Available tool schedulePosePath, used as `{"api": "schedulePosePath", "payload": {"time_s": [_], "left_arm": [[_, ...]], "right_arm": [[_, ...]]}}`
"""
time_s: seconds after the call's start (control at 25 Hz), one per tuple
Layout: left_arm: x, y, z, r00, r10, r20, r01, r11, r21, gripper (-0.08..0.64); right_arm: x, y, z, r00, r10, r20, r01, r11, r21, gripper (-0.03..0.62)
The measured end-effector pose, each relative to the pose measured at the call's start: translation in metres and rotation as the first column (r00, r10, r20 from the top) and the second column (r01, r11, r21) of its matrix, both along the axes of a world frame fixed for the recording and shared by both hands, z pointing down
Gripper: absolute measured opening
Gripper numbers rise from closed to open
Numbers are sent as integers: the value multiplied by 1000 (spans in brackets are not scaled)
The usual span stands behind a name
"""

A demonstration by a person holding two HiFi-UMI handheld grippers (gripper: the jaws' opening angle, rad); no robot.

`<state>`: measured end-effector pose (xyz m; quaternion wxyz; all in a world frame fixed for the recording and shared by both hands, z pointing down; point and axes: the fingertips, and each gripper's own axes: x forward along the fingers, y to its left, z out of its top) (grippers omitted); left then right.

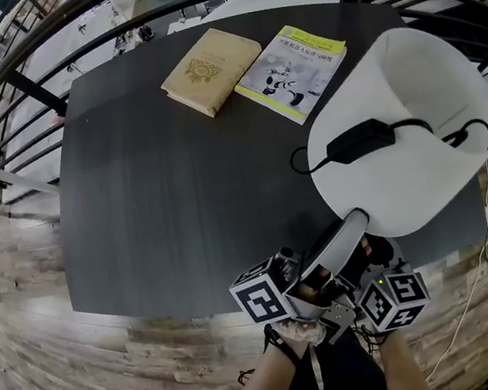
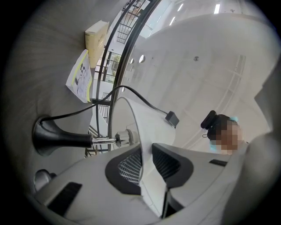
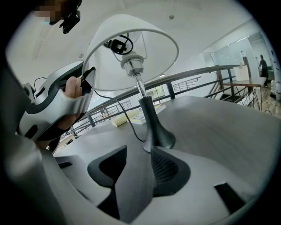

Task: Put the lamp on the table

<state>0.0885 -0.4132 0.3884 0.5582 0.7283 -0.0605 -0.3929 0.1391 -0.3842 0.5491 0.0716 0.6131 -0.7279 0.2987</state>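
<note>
Item: lamp [image 1: 427, 188], with a white shade [image 2: 147, 123] on a dark stem, standing upright near the right front corner of the dark tabletop [image 1: 163, 202]. Its flared base [image 3: 158, 139] is sitting flat on the surface, so I am judging the placement all but done. I am holding the left gripper [image 2: 147, 165] astride the shade's rim with its jaws a little apart. The thin wall is running between the pads with no firm pinch that I can make out, which I take to be a guard against tipping. I am holding the right gripper [image 3: 134, 169] low, spread and empty, its tips just beside the base, likely to check wobble. The power adapter [image 1: 359, 140] and its cable are lying draped over the shade, clear of the base. A tan book [image 1: 210, 68] and a yellow booklet [image 1: 293, 71] are lying at the far edge, well apart from the base.
</note>
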Motion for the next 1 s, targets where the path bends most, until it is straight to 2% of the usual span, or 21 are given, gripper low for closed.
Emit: {"api": "schedulePosePath", "payload": {"time_s": [0.64, 0.88, 1.0], "left_arm": [[1, 2, 0, 998, -8, 61, 8, 1000, -4, 129], [-2, 3, 1, 998, -6, 59, 7, 1000, -10, 129], [-5, 4, -1, 998, -3, 58, 4, 1000, -2, 162]], "right_arm": [[-7, 4, 5, 999, -11, -30, 11, 1000, -12, 198], [-11, 3, 7, 1000, -25, -14, 25, 999, -20, 198], [-12, 1, 8, 999, -30, -12, 30, 999, -21, 198]]}}
